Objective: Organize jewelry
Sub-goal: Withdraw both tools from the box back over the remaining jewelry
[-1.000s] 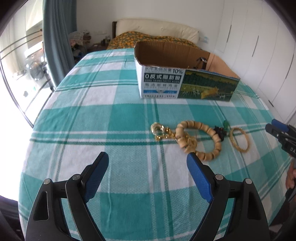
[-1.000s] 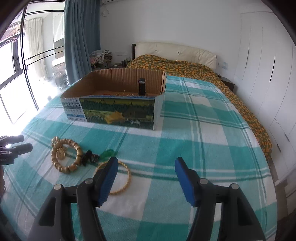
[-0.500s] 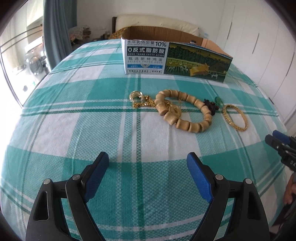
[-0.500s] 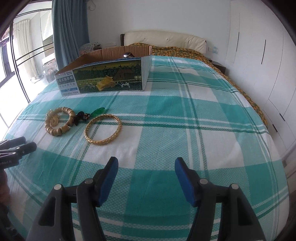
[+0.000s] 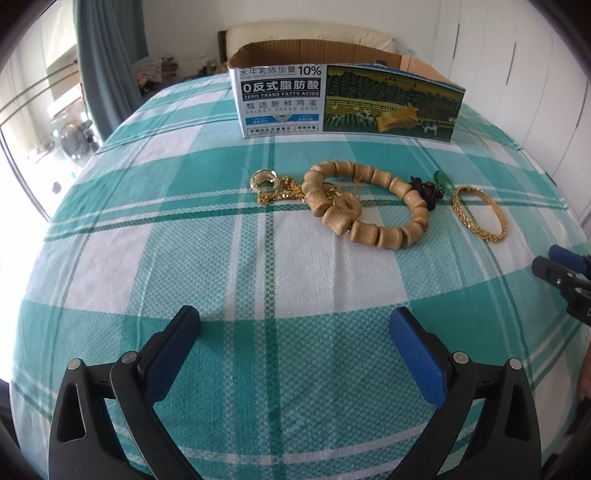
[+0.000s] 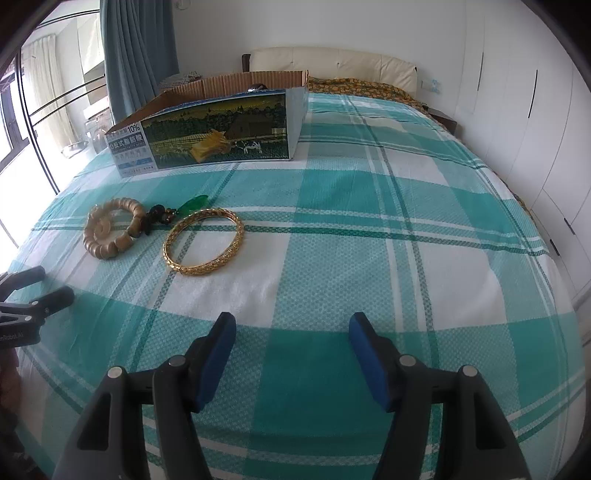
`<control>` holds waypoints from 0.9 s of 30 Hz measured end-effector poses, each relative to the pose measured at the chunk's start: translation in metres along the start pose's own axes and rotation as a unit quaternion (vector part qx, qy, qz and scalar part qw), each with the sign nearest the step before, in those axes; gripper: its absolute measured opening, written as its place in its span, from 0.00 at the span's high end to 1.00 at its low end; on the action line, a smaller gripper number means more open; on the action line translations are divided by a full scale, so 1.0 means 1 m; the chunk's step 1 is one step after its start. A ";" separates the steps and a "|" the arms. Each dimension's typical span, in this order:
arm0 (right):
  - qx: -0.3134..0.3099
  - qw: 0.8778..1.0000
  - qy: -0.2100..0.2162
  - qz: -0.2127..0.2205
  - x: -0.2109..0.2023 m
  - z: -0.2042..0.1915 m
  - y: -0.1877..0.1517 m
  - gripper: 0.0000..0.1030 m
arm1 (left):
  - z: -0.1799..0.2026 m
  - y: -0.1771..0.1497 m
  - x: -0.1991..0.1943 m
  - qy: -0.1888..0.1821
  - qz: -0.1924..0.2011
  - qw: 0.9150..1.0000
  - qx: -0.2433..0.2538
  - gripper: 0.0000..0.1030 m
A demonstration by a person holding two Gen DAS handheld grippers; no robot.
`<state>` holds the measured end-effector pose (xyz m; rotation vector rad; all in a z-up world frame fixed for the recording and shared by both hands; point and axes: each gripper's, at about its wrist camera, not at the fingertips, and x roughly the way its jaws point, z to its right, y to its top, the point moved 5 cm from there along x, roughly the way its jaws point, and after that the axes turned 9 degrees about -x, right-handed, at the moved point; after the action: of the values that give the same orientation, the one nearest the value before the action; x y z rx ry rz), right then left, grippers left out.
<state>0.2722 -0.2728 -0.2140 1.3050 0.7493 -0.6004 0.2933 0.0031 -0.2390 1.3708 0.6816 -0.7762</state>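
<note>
Left wrist view: the left gripper (image 5: 294,328) hovers with blue pads spread wide, holding nothing, over a teal-and-white plaid bedspread (image 5: 207,258). Farther off lie a tangled gold chain (image 5: 275,186), a wooden barrel-bead bracelet (image 5: 365,206) and, to its right, a woven gold bangle (image 5: 480,212), near a printed open-topped cardboard box (image 5: 347,101). The right gripper (image 6: 291,332) likewise gapes empty near the bangle.

Bedroom. Bed (image 6: 369,229) under a teal-and-white plaid cover, orange patterned bedding (image 6: 354,85) at the far end, cream padded headboard (image 6: 332,62) against a white wall (image 6: 295,22). White wardrobe doors (image 6: 524,96) along one side. Opposite side: blue-grey curtain (image 6: 136,55) and black-framed glazing (image 6: 33,122) (daylight strong, blown out). Clutter (image 5: 155,70) beside the headboard, too small to tell.
</note>
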 end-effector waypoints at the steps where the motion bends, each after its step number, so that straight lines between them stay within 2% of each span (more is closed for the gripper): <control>1: -0.001 1.000 0.000 -0.001 0.001 0.000 0.000 0.34 | 0.000 0.000 0.000 0.001 0.000 1.000 0.001 0.00; 4: -0.014 1.000 -0.008 -0.007 0.003 -0.005 0.000 0.29 | 0.000 0.000 0.001 0.001 0.000 1.000 0.001 0.00; 10: -0.011 1.000 -0.010 -0.009 0.005 -0.003 0.000 0.25 | 0.000 0.000 0.001 0.002 0.000 1.000 0.001 0.00; 27: -0.010 1.000 -0.009 -0.009 0.005 -0.002 0.000 0.24 | 0.000 0.000 0.001 0.002 0.000 1.000 0.001 0.00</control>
<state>0.2744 -0.2704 -0.2180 1.2741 0.7512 -0.6177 0.2937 0.0029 -0.2395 1.3745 0.6840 -0.7759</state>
